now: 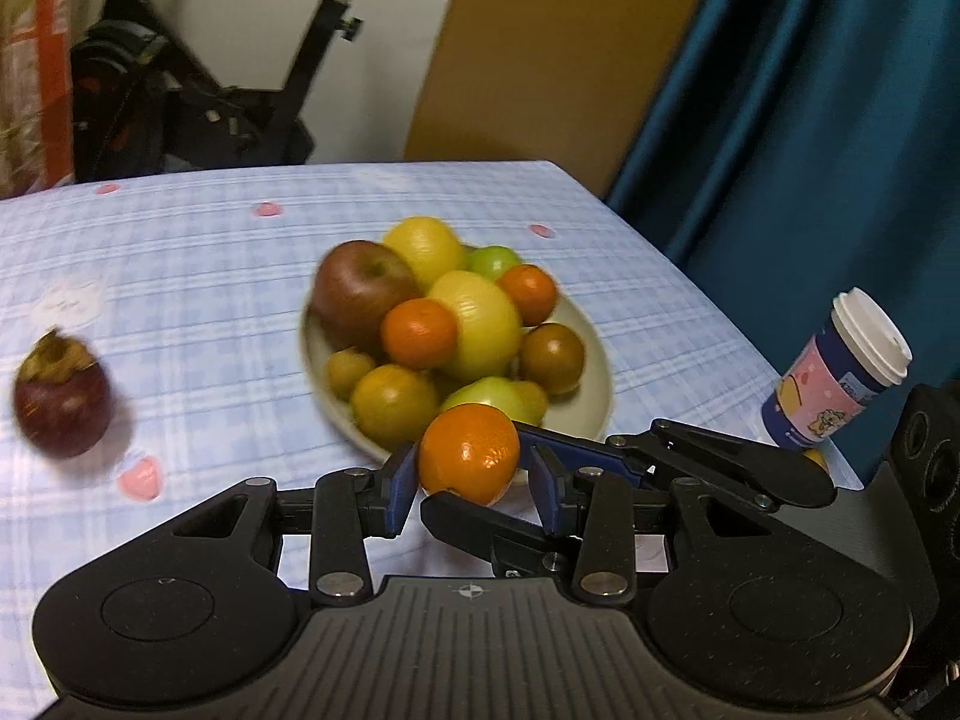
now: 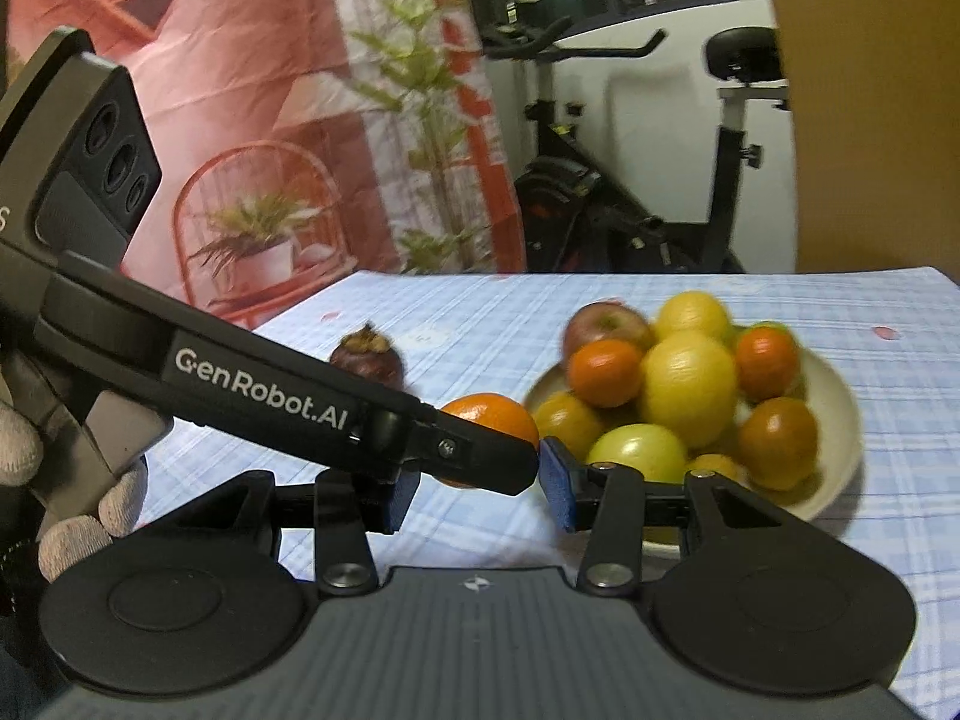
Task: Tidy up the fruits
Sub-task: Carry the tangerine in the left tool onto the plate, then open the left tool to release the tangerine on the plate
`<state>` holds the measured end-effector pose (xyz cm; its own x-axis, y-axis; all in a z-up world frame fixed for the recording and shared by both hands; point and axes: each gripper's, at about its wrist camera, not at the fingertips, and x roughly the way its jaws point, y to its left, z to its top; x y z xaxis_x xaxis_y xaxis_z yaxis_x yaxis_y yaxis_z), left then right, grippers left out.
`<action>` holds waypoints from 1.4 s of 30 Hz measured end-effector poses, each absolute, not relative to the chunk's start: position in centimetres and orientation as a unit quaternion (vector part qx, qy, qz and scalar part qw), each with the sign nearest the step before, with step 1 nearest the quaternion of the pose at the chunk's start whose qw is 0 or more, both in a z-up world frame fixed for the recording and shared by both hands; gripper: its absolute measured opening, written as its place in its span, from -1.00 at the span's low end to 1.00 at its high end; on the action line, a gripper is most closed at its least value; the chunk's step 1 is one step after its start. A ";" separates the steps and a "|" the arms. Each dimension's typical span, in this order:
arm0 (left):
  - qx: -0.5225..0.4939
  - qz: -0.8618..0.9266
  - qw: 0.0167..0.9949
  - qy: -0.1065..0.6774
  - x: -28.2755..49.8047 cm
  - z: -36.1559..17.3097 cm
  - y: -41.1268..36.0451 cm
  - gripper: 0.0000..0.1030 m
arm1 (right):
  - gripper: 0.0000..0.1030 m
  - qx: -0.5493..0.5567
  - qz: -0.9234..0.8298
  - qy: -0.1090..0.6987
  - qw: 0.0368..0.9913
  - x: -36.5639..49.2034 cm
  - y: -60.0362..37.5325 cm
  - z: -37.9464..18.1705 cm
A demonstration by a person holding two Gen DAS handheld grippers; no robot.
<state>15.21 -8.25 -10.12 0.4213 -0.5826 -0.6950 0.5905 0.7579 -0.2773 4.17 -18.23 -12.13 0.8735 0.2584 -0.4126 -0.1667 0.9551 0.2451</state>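
1. the left tongs (image 1: 471, 483) are clamped on an orange (image 1: 469, 461), their blue pads (image 1: 401, 489) pressing its two sides, lifted above the desk (image 1: 198, 276).
2. the right tongs (image 2: 480, 492) sit around the same orange (image 2: 501, 414); their grip cannot be told, as the left tongs' finger crosses in front.
3. just beyond stands a plate (image 1: 591, 333) piled with fruit.
4. a dark purple fruit (image 1: 60, 399) lies alone to the left.
5. a lidded paper cup (image 1: 840, 375) stands at the desk's right edge.
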 end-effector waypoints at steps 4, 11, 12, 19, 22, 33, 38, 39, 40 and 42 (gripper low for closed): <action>0.027 -0.365 0.837 0.406 15.4 -10.1 -10.7 -0.18 | -0.11 0.120 0.080 0.224 0.964 3.7 -19.9 -12.1; 0.064 -0.389 0.830 0.395 15.5 -10.5 -14.6 -0.18 | -0.11 0.147 0.018 0.219 0.965 3.1 -22.7 -12.4; 0.071 -0.391 0.829 0.394 15.5 -10.6 -15.1 -0.18 | -0.11 0.153 0.011 0.217 0.964 3.0 -23.1 -12.5; 0.095 -0.401 0.826 0.385 15.4 -11.0 -17.0 -0.18 | -0.11 0.180 -0.029 0.217 0.959 2.6 -24.9 -13.2; 0.099 -0.402 0.827 0.379 15.3 -11.1 -17.2 -0.16 | -0.11 0.189 -0.039 0.223 0.956 2.8 -25.4 -13.6; 0.080 -0.381 0.842 0.374 15.2 -10.8 -15.3 -0.16 | -0.11 0.176 -0.038 0.227 0.957 3.4 -24.8 -13.8; 0.069 -0.363 0.852 0.371 15.1 -10.7 -14.3 -0.14 | -0.10 0.161 -0.037 0.229 0.959 3.6 -24.3 -14.0; 0.062 -0.361 0.853 0.372 15.1 -10.7 -14.0 -0.12 | -0.09 0.159 -0.038 0.229 0.960 3.6 -24.2 -14.0; 0.057 -0.356 0.855 0.373 15.2 -10.7 -13.7 -0.11 | -0.04 0.156 -0.040 0.227 0.960 3.5 -24.1 -14.0; 0.051 -0.346 0.859 0.373 15.2 -10.6 -13.1 -0.10 | 0.10 0.150 -0.042 0.224 0.962 3.5 -23.8 -14.0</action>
<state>15.19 -13.12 -10.57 0.4822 -0.5560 -0.6770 0.6323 0.7558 -0.1703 3.48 -23.81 -13.99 0.8960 -0.0139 -0.4438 0.1485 0.9513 0.2700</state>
